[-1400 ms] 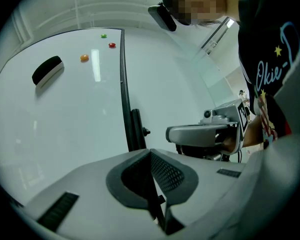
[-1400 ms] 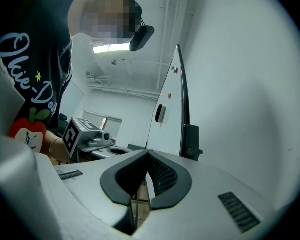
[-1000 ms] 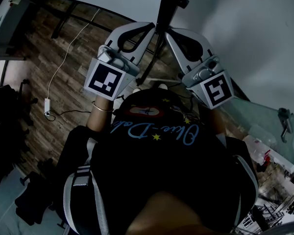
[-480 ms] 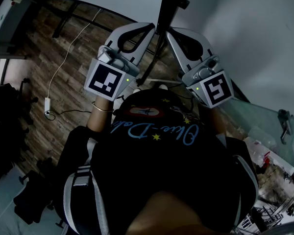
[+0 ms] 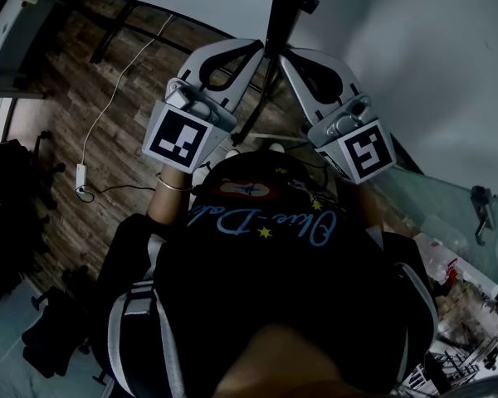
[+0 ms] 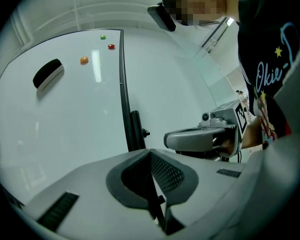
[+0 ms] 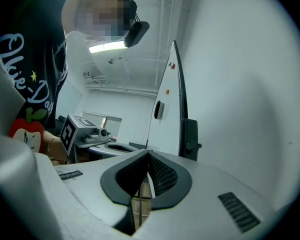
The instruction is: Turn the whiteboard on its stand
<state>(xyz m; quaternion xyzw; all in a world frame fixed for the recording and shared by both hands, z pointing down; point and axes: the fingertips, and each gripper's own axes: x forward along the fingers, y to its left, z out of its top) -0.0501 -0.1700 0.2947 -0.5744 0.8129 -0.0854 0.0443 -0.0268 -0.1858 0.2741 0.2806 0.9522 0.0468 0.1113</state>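
Observation:
The whiteboard fills the left of the left gripper view, with a black eraser and three small magnets on its face. Its black frame edge runs down to a black clamp on the stand. From the right gripper's side the board shows almost edge-on. In the head view the black stand post rises between the two grippers. My left gripper is shut and empty, its tip at the post's left side. My right gripper is shut and empty, its tip at the post's right side.
A person's dark-shirted torso fills the lower head view. The floor is wood planks with a white cable and plug on the left. A glass panel with a handle stands at the right. Dark chairs crowd the far left.

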